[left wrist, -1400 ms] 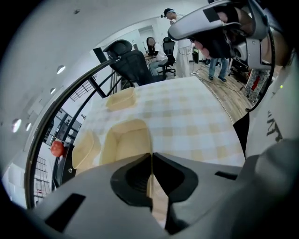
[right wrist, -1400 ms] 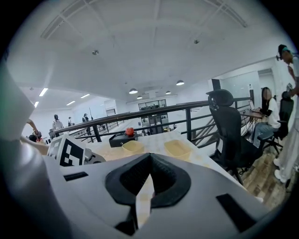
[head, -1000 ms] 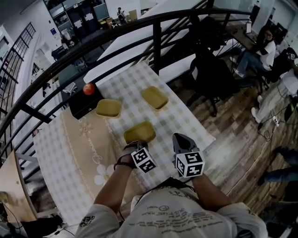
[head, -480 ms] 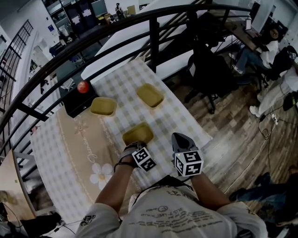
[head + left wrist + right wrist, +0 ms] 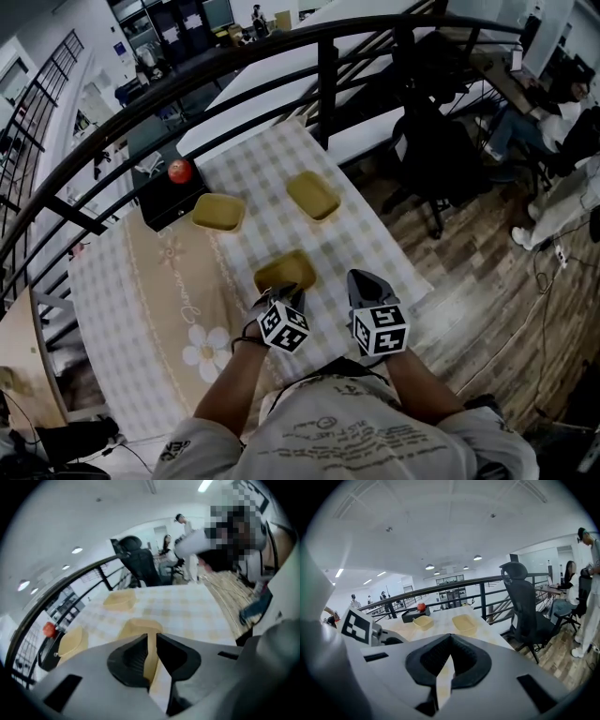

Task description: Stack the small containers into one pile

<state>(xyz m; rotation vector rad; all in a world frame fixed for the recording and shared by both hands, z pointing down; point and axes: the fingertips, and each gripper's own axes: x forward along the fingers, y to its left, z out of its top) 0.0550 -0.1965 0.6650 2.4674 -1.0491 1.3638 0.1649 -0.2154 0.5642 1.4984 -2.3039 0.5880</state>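
Note:
Three shallow yellow containers lie apart on the checked tablecloth: a near one (image 5: 285, 271), one at the back left (image 5: 218, 212) and one at the back right (image 5: 312, 195). My left gripper (image 5: 281, 296) hovers at the near container's (image 5: 140, 626) front edge. Its jaws have just been opening and stand a little apart, with that container's edge showing in the gap and no pad pressing on it. My right gripper (image 5: 366, 284) waits to the right of the near container, shut and empty. The two far containers (image 5: 423, 621) (image 5: 464, 622) show ahead of it.
A black box (image 5: 172, 202) with a red ball (image 5: 179, 172) on it sits at the table's back left. A black railing (image 5: 323, 66) runs behind the table. A black office chair (image 5: 525, 611) stands on the wooden floor to the right, where the table edge (image 5: 412, 277) drops off.
The left gripper has rolled at the wrist, its marker cube turning, and its jaws have parted. The right gripper and the three containers have stayed where they were.

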